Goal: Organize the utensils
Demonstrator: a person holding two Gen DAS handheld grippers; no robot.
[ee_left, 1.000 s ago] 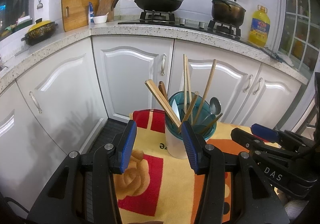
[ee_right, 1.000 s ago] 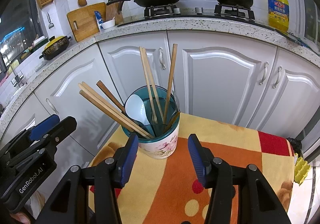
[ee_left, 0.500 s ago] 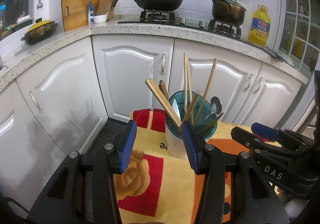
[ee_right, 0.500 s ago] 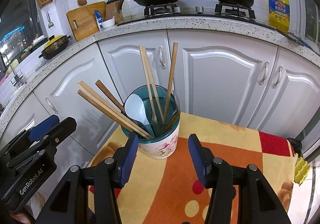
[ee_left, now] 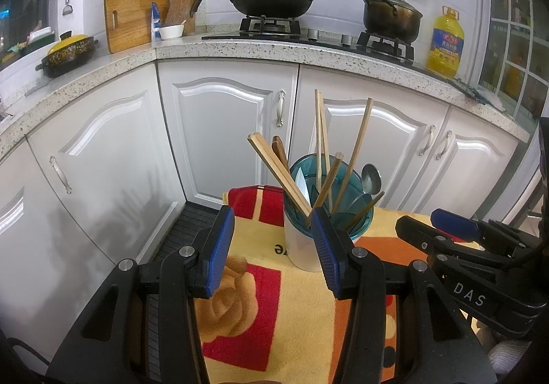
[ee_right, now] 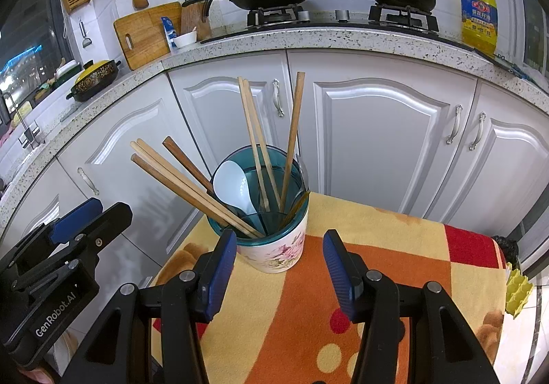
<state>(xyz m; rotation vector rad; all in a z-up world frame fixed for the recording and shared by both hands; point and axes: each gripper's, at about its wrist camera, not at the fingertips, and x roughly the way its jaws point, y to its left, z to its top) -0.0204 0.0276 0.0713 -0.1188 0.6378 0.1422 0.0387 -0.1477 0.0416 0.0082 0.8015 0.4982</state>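
Presently on hand:

- Left gripper, black frame with blue finger pads: spread wide, gripping nothing, hovering above the cloth just short of the holder; also visible at the left edge of the right wrist view.
- Right gripper, same build: spread wide, empty, low over the cloth, near side of the holder; seen from the left wrist view at far right.
- White cylindrical utensil holder with pink floral print and teal translucent insert: upright on the cloth, between the two grippers.
- Wooden chopsticks: several, standing in the holder, some leaning left, others near upright.
- White plastic spoon: bowl up, inside the insert.
- Metal spoon: at the far rim, bowl up.
- Yellow, orange and red patterned cloth: spread under the holder.
- White kitchen cabinets: behind.
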